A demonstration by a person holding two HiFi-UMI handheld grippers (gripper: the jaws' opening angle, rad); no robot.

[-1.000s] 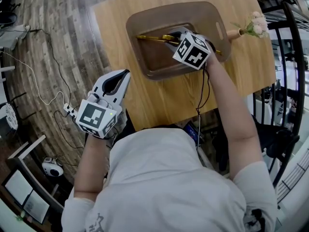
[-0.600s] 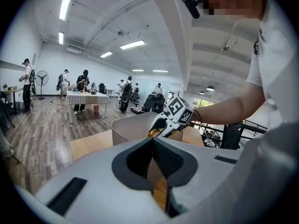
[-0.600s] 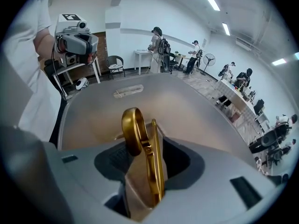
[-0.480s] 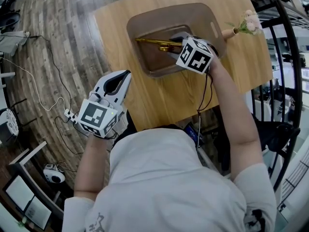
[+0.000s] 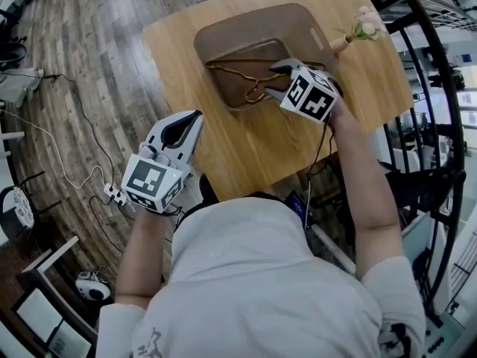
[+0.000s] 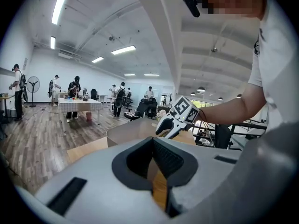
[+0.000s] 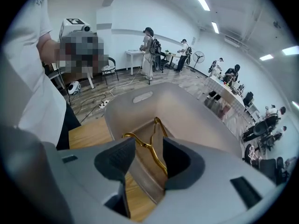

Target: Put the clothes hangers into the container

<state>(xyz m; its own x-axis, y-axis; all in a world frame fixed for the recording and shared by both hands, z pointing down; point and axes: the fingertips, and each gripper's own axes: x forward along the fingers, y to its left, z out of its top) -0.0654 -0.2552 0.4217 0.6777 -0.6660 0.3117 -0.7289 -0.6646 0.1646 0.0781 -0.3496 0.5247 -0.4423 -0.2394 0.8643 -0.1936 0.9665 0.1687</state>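
A brown translucent container (image 5: 223, 32) stands on the wooden table (image 5: 246, 151). A gold wire hanger (image 5: 232, 68) lies inside it. My right gripper (image 5: 274, 79) hovers over the container's near right rim. Its jaws have just been opening and stand open; nothing is pressed between the pads. In the right gripper view the hanger (image 7: 145, 145) shows beyond the gripper (image 7: 148, 157), down in the container (image 7: 187, 111). My left gripper (image 5: 195, 115) hangs off the table's near left corner, shut and empty. The left gripper view (image 6: 153, 171) shows the right gripper (image 6: 164, 129) ahead.
A small vase of pale flowers (image 5: 356, 30) stands on the table right of the container. A black metal railing (image 5: 440, 125) runs along the right side. A power strip with cables (image 5: 115, 194) lies on the wood floor at left. Several people stand far off.
My right gripper has lifted out of the container and drawn back toward me, jaws spread, leaving the gold hanger lying inside. The left gripper has risen slightly.
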